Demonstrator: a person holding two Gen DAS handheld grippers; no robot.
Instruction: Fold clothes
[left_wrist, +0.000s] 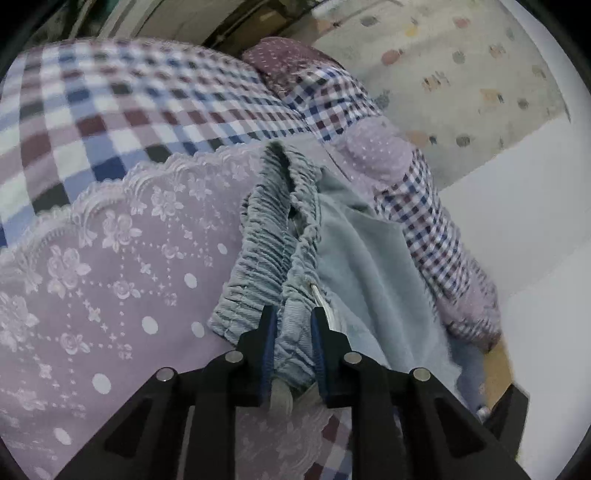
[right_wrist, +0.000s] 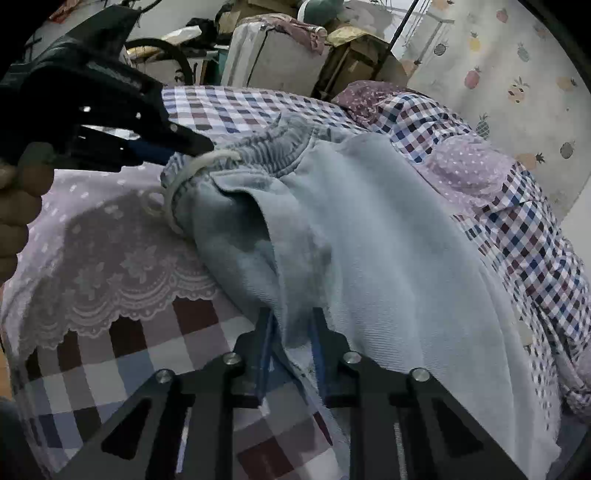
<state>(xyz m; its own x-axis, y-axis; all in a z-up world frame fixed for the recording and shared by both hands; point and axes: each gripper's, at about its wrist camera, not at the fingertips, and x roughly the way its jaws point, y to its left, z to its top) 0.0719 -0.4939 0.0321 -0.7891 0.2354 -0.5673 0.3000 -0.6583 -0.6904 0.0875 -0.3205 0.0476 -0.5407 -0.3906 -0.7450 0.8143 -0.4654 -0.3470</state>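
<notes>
Here the left tongs (left_wrist: 293, 325) clench the gathered waistband of the pale blue trousers (right_wrist: 369, 229), and the right tongs (right_wrist: 291, 325) grip a fold lower on the cloth, likely to lift and spread the garment; it lies rumpled on the checked bed cover (right_wrist: 229, 107). A lilac lace cloth (left_wrist: 110, 277) lies left; a checked pillow (right_wrist: 517, 229) crowds the far right, and a white drawstring (right_wrist: 192, 173) dangles loose.

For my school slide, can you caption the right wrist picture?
Both grippers pinch pale blue pants on a checked bedspread.
</notes>
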